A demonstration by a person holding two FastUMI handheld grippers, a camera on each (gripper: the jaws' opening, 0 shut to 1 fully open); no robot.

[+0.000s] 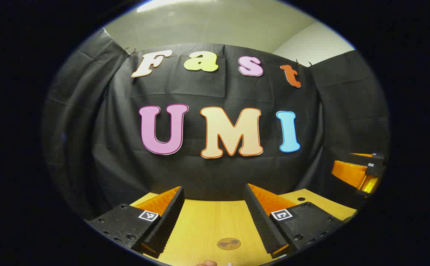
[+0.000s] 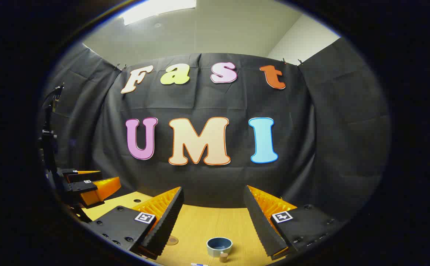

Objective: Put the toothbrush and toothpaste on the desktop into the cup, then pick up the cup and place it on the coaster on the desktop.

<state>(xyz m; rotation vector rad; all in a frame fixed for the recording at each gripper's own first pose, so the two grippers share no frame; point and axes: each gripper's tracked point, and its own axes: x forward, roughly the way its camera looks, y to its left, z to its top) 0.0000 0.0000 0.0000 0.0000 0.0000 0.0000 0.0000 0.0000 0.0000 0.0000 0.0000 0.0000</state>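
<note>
We see both grippers, left (image 1: 213, 216) and right (image 2: 213, 218), spread wide above the desktop (image 2: 207, 225); the cup (image 2: 219, 246) sits near the coaster (image 1: 229, 243).

Empty blue-grey cup (image 2: 219, 246) upright; round coaster (image 1: 229, 243), apparently flat.

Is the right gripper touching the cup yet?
Apart. In the right gripper view, the right gripper is open, its fingers spread wide, and the cup sits on the desktop between them with bare wood on both sides.
</note>
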